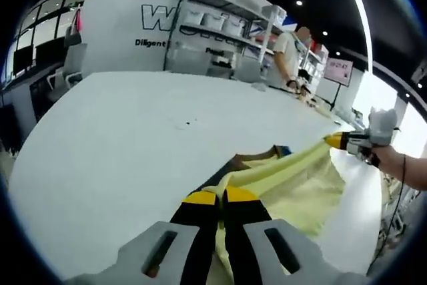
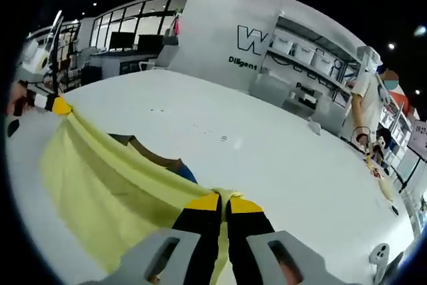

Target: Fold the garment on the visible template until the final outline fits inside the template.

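I see a pale yellow garment [image 1: 293, 185] held up over a big white table [image 1: 133, 145]. It is stretched tight between my two grippers, and its loose part hangs down toward the table. A dark collar or trim with a bit of blue [image 2: 183, 171] peeks out along the far edge of the cloth.

My left gripper [image 1: 220, 196] has its yellow-tipped jaws pressed together on one corner of the garment. My right gripper [image 2: 223, 200] pinches the other corner the same way, jaws squeezed tight on the cloth.

In the left gripper view, the right gripper comes in from the right, with a hand [image 1: 393, 161] behind it. In the right gripper view, the left gripper sits at the far left.

Far off, a person [image 2: 363, 108] stands by the table near white shelves [image 1: 220, 31] with bins.
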`<state>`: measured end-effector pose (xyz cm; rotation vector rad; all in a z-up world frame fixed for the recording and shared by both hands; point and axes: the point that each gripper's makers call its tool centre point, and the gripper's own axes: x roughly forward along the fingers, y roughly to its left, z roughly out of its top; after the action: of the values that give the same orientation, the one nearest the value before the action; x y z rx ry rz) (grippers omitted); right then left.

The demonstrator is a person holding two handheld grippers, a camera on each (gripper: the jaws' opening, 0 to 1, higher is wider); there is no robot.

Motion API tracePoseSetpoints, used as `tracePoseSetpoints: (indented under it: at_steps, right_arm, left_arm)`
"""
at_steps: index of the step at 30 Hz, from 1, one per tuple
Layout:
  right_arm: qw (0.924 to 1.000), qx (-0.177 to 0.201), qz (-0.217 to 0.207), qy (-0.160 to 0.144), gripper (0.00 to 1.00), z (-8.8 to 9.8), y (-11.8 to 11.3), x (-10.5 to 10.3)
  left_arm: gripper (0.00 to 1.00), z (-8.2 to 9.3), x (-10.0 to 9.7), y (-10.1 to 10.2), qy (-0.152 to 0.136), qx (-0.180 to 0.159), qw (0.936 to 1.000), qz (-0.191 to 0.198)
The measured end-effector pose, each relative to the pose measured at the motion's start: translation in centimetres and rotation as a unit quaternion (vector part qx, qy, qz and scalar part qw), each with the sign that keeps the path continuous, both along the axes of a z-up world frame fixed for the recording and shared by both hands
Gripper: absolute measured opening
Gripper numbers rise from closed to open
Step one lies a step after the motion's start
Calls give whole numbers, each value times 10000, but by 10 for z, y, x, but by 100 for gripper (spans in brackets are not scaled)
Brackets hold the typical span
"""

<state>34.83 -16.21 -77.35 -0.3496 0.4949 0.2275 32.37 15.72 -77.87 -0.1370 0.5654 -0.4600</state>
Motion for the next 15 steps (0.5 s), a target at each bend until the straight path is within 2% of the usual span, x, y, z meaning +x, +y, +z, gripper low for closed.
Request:
tracePoseSetpoints:
  at_steps: [4, 8, 10, 15]
  right_arm:
    - [9998, -36, 3, 217, 0, -12, -2, 2]
    - [9994, -78, 41, 325, 0, -22, -3, 4]
    - [9987, -241, 180, 422, 0, -28, -2, 10]
    - [9968, -108, 39, 790, 0, -46, -7, 22]
  left_arm:
    - [0, -11, 7, -1, 81, 157, 9997, -138]
    - [0, -21, 13, -1, 252, 89, 9996, -129]
    - [0, -25, 17, -3, 267, 205, 9993, -170]
    - [0, -40, 22, -5, 514, 351, 9978, -231]
